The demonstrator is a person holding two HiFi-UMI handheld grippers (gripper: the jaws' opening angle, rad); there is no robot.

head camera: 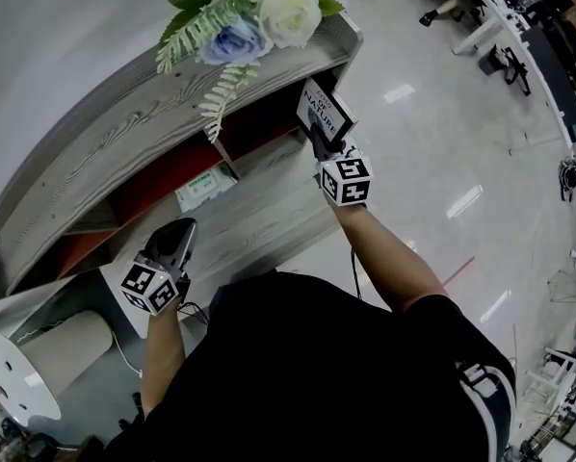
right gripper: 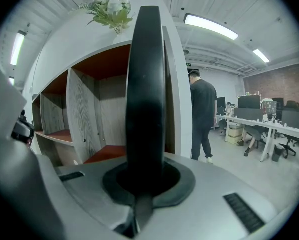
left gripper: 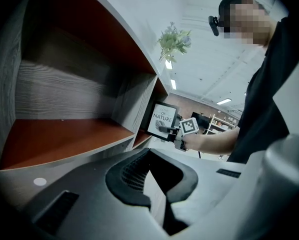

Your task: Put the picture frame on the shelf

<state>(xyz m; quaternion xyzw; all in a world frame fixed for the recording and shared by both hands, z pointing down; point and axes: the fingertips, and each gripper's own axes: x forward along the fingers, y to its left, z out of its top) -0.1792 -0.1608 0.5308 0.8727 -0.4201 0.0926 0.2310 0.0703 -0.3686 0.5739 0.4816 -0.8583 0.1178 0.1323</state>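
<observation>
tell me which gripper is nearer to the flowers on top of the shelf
Right. The right gripper holds the picture frame up below the flowers, by the end of the shelf; the left gripper is lower, at the shelf's front, farther from them.

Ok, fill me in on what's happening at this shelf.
A person holds a gripper in each hand, facing a grey wooden shelf with flowers on top. The right gripper is shut on the picture frame and holds it upright at the opening of the compartment at the shelf's right end. It has not let go of the frame. The left gripper is shut and empty, held low in front of the compartments further left.
</observation>
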